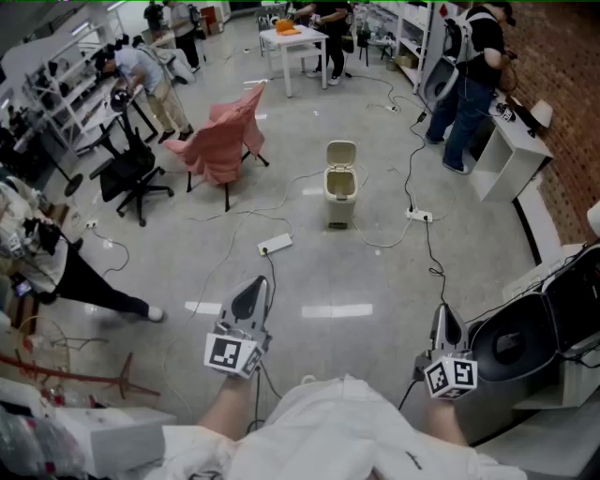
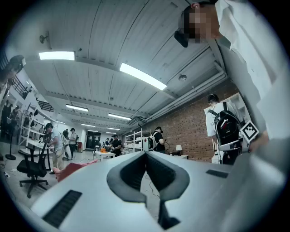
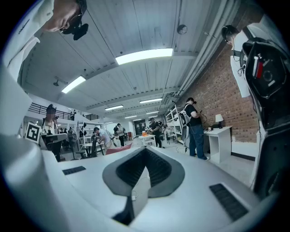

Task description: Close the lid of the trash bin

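Head view: lid up, closing not yet begun.
The trash bin stands out on the floor, well ahead of the person, its lid tipped upright and open. Left gripper and right gripper sit low by the body, both pairs of jaws pressed together on nothing. The whole job looks to lie ahead: approach, reach, push the lid down.

A busy shared lab or workshop hall.
Brick wall, shelves, a white desk, an office chair, cables trailing over the grey floor, strip lights, people working.
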A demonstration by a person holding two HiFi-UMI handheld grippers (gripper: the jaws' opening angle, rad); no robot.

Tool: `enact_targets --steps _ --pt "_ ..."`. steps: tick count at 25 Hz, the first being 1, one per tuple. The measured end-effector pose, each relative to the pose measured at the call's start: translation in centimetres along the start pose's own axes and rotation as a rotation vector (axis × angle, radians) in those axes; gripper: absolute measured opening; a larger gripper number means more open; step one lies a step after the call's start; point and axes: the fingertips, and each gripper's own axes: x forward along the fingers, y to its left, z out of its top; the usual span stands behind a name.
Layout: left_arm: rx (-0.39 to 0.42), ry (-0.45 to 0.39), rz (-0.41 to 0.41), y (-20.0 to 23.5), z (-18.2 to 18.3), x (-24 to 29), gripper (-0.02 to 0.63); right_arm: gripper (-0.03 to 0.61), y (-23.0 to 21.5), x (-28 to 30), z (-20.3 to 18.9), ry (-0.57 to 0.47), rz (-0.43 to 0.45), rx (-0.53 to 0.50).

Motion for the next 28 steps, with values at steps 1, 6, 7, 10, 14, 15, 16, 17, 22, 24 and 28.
enact_targets --steps 1,6,7,10,14,15,16,17,22,24,28 --pt "0.000 -0.003 0.000 0.0 0.1 0.1 0.026 0.017 0.0 0.1 0.1 -0.001 0.000 0.001" --pt "-0.002 -0.014 0.002 -0.2 0.4 0.2 0.026 0.017 -0.2 0.2 0.2 -0.010 0.000 0.002" --pt "-0.003 -0.016 0.003 -0.1 0.4 0.2 0.026 0.017 -0.2 0.2 0.1 -0.010 -0.002 0.003" --pt "-0.010 -0.027 -0.002 0.1 0.6 -0.1 0.026 0.017 0.4 0.2 0.1 -0.012 0.007 0.006" --pt "-0.014 -0.042 -0.027 0.5 1.0 -0.3 0.029 0.018 1.1 0.5 0.4 -0.035 0.034 0.007" --pt "-0.013 -0.038 -0.034 0.5 1.0 -0.2 0.029 0.021 1.2 0.5 0.4 -0.035 0.036 0.003" --pt "-0.013 -0.033 -0.041 0.5 0.9 -0.2 0.031 0.057 1.3 0.6 0.4 -0.031 0.037 -0.002" --pt "-0.014 -0.028 -0.049 0.5 0.8 -0.1 0.036 0.093 1.4 0.7 0.4 -0.024 0.040 -0.005" --pt "0.014 -0.002 -0.080 0.9 -0.1 0.4 0.330 0.352 2.8 1.7 -0.8 0.035 0.050 -0.029" --pt "0.038 0.016 -0.086 1.2 -0.7 0.5 0.373 0.415 3.4 2.0 -1.2 0.046 0.042 -0.042" --pt "0.059 0.065 -0.112 1.4 -2.1 0.3 0.416 0.471 5.0 2.2 -2.1 0.065 0.054 -0.043"
